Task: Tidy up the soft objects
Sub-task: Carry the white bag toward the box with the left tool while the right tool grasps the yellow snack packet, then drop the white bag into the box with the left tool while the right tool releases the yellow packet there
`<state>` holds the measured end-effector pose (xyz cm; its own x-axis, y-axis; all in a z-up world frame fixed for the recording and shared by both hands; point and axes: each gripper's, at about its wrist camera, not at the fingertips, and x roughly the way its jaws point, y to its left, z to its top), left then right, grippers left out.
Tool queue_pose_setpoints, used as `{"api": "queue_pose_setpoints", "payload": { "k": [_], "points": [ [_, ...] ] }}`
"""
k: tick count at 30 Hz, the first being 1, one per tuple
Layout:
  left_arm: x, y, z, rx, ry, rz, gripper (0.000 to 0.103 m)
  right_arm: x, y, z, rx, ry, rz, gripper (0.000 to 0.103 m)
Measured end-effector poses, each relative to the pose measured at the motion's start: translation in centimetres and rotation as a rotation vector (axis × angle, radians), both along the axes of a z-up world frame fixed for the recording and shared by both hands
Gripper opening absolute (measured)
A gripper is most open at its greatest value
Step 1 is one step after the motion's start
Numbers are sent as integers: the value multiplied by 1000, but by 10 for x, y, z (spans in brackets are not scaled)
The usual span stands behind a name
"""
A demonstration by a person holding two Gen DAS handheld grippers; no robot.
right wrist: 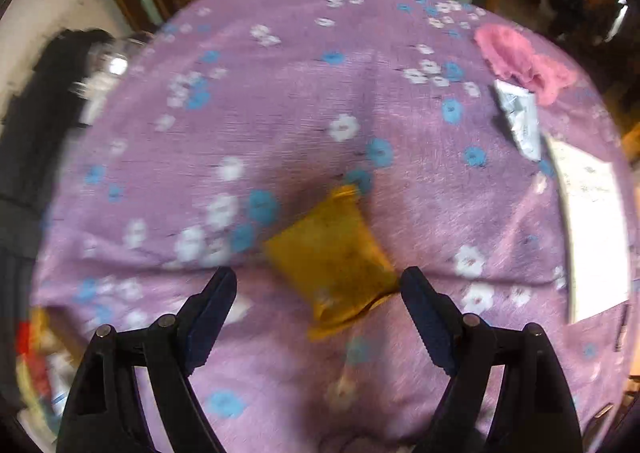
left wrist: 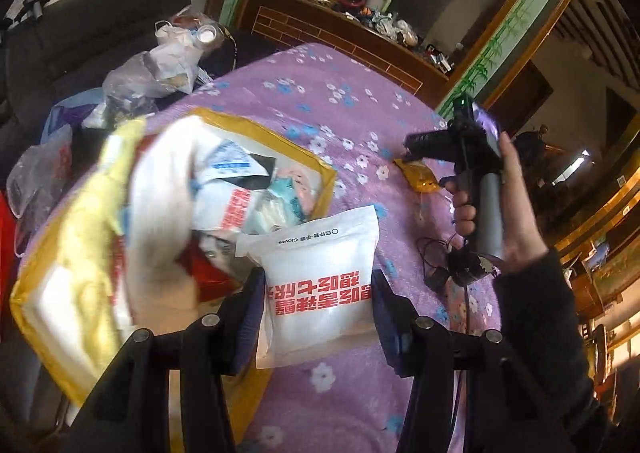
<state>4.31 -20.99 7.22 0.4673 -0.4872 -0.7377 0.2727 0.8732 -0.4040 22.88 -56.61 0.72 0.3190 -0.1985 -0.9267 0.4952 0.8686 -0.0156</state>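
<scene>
Left wrist view: the left gripper (left wrist: 318, 301) is seen with its fingers spread, a white pouch with red lettering (left wrist: 320, 289) lying between them; whether the pads press it cannot be told. Toward 10 o'clock of the pouch, a yellow-rimmed box (left wrist: 320, 169) filled with assorted packets is noted, partly blurred. At 2 o'clock, the right gripper (left wrist: 416, 151) is held by a hand (left wrist: 516, 229) above a yellow packet (left wrist: 418, 175) on the purple floral cloth (left wrist: 340, 101).

Right wrist view: the right gripper (right wrist: 318, 293) is seen spread wide, the yellow packet (right wrist: 334, 257) lying just ahead between the fingertips, untouched as far as can be told. At 2 o'clock, a pink cloth (right wrist: 520, 61), a silver packet (right wrist: 520, 121) and a white sheet (right wrist: 592, 221) are recorded.
</scene>
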Motion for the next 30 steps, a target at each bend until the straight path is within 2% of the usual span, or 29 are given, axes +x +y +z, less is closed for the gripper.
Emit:
{"api": "queue_pose_setpoints", "payload": {
  "k": [1, 4, 7, 8, 11, 14, 17, 20, 25, 26, 28, 30],
  "points": [
    [0, 5, 0, -1, 0, 6, 54, -1, 2, -1, -16, 1, -4, 62],
    [-2, 19, -2, -1, 2, 24, 54, 1, 12, -4, -80, 8, 32, 53],
    [-7, 30, -1, -2, 6, 45, 54, -12, 20, 2, -56, -31, 46, 40],
    [-9, 34, 0, -6, 4, 50, 54, -20, 25, 8, -42, -63, 61, 39],
    [-12, 38, 6, 2, -5, 66, 54, -53, 52, 33, -3, -180, 139, 38],
    [-10, 38, 13, 52, -27, 80, 54, -82, 90, 56, 124, -307, 282, 38],
    [-14, 42, 9, 84, -20, 85, 54, -94, 134, 67, 267, -374, 444, 38],
    [-22, 47, -1, 111, -5, 87, 54, -91, 178, 62, 286, -374, 555, 38],
    [-21, 53, -22, 149, 13, 111, 57, -74, 213, 33, 322, -329, 588, 40],
    [-19, 52, -25, 149, 5, 110, 59, -71, 215, 29, 326, -328, 584, 43],
    [-15, 48, -32, 173, 3, 91, 71, -68, 216, 23, 337, -326, 574, 45],
    [-17, 48, -37, 171, 29, 83, 74, -76, 210, 26, 371, -341, 569, 47]
  ]
}}
